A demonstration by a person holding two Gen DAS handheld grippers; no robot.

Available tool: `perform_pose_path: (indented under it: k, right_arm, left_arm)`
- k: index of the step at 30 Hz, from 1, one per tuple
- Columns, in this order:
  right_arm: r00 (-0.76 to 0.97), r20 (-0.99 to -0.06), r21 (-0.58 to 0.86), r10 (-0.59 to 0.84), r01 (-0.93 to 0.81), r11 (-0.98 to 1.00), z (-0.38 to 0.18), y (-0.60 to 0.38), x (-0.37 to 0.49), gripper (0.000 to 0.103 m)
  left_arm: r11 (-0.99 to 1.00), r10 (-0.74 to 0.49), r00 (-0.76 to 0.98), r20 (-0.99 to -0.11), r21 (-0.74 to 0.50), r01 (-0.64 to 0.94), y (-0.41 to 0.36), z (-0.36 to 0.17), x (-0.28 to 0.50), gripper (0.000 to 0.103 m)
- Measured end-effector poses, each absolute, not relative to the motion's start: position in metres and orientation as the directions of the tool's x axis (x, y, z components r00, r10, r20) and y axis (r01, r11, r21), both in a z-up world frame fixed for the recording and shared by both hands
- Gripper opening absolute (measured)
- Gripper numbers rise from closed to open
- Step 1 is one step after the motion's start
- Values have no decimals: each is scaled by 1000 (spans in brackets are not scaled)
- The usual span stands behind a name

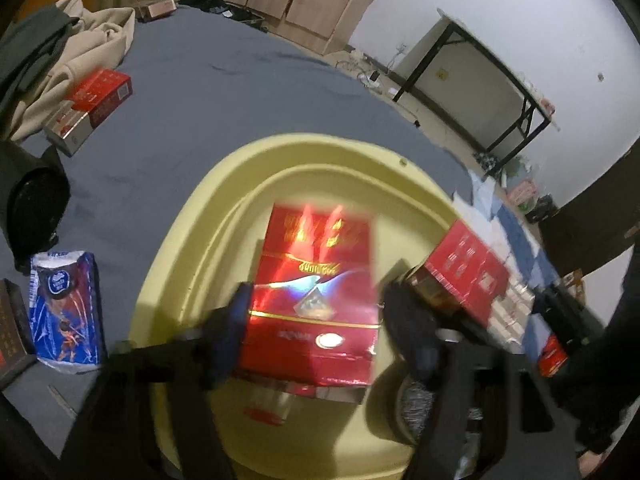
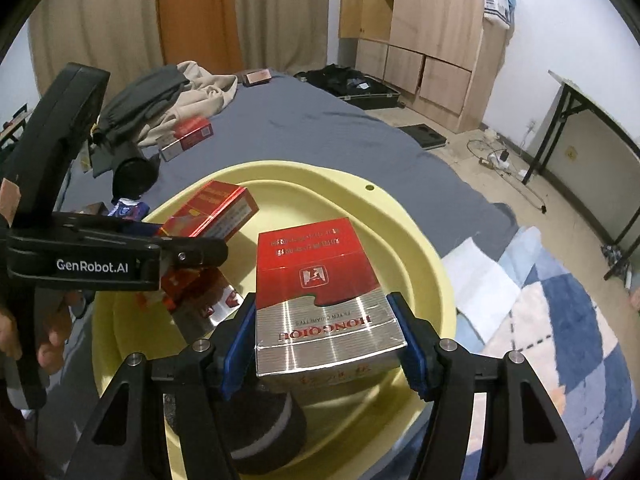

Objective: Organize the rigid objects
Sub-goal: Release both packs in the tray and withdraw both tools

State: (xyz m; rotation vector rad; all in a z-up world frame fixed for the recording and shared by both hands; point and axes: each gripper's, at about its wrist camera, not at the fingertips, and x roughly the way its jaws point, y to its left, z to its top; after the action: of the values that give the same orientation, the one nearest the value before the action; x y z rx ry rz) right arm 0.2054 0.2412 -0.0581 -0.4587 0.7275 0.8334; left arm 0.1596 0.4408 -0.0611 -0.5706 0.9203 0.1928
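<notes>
Right wrist view: red-and-silver carton (image 2: 326,292) clamped between the blue pads (image 2: 236,344) of the right gripper (image 2: 326,354), held over the yellow basin (image 2: 420,240); left gripper (image 2: 192,254) alongside, above the basin's left part, with a glossy red box (image 2: 216,212); already in the basin, a dark round puck (image 2: 264,428) and at least one more red-and-silver pack (image 2: 218,310). Left wrist view, blurred: left gripper (image 1: 316,328) spread wide, its left pad (image 1: 236,320) against the glossy red box (image 1: 316,288), its right one apart, so grip or release cannot be told. Roughly midway, by judgement: still out on the grey bedsheet (image 1: 208,100), a red carton (image 1: 92,104), a blue packet (image 1: 66,308), a dark box (image 1: 12,320) and a dark cylinder (image 1: 36,204).
</notes>
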Motion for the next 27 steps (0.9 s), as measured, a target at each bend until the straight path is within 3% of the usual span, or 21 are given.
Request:
perform_pose_path:
  k: [2, 4, 7, 15, 21, 27]
  right_arm:
    - [463, -736, -95, 495, -794, 601, -54, 233, 203, 70]
    - [467, -722, -84, 510, -791, 605, -46, 227, 198, 91]
    - [486, -693, -65, 533, -778, 624, -28, 207, 189, 99]
    - [598, -594, 42, 538, -645, 763, 17, 76, 133, 103]
    - [714, -603, -33, 357, -469, 883, 21, -63, 75, 103]
    - [749, -624, -33, 224, -312, 950, 31, -172, 30, 103]
  left_arm:
    - [834, -63, 626, -777, -386, -395, 441, -49, 155, 90]
    - [832, -46, 641, -766, -385, -400, 441, -37, 152, 95]
    - [835, -21, 673, -739, -383, -395, 431, -15, 147, 103]
    - [869, -125, 696, -707, -416, -266, 341, 23, 136, 103]
    - [909, -237, 683, -691, -405, -94, 227, 40, 116, 103]
    - [958, -258, 631, -732, -280, 66, 140, 41, 81, 103]
